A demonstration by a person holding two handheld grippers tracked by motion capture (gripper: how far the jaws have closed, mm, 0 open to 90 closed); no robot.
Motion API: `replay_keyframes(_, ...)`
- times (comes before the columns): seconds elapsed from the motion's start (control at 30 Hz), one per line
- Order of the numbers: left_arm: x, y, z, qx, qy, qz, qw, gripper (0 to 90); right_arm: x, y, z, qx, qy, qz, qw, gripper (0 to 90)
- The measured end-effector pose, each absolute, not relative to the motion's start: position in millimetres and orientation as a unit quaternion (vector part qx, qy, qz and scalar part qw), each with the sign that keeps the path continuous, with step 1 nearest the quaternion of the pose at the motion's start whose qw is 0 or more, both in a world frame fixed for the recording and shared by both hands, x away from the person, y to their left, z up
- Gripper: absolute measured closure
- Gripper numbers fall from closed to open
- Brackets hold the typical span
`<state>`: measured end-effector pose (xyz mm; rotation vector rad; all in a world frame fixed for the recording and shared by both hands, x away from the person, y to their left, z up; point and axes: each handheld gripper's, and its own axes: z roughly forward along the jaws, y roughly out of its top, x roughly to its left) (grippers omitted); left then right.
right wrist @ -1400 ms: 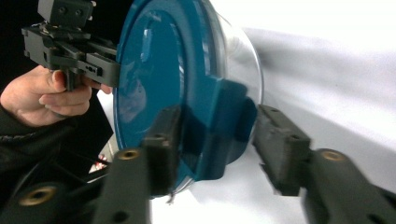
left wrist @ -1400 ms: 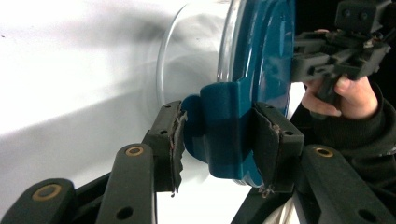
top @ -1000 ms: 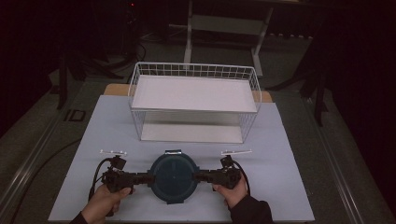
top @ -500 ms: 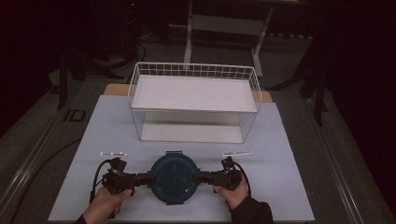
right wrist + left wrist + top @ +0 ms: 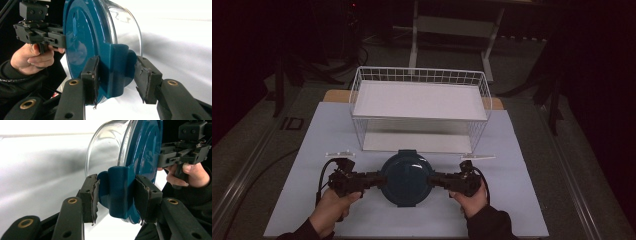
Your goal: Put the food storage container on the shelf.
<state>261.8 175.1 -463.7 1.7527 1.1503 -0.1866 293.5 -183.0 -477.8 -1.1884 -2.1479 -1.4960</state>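
Sitting near the front edge of the white surface (image 5: 312, 150), the blue-lidded glass container (image 5: 407, 177) is clamped at opposite lid tabs by the left gripper (image 5: 374, 180) and right gripper (image 5: 434, 181), before the wire basket (image 5: 419, 76).

container (image 5: 140, 150) top cut off by frame edge, its contents hidden beneath teal lid (image 5: 406, 177)

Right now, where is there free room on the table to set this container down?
Free: the white mat left and right of the grippers, and the wire basket's top shelf. Crowded: the strip between the lidded container and the basket's front.
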Motion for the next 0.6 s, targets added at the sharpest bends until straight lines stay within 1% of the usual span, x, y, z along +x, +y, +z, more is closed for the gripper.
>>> replay_keyframes(0.3,293,149,-454,0.732,0.437,-0.051,0.521,56.2,310,-209,-460,-0.407,-0.737,-0.534,0.081,56.4)
replay_keyframes(0.6,328,134,-465,0.729,0.424,-0.041,0.536,56.0,337,-225,-466,-0.419,-0.728,-0.539,0.062,56.3)
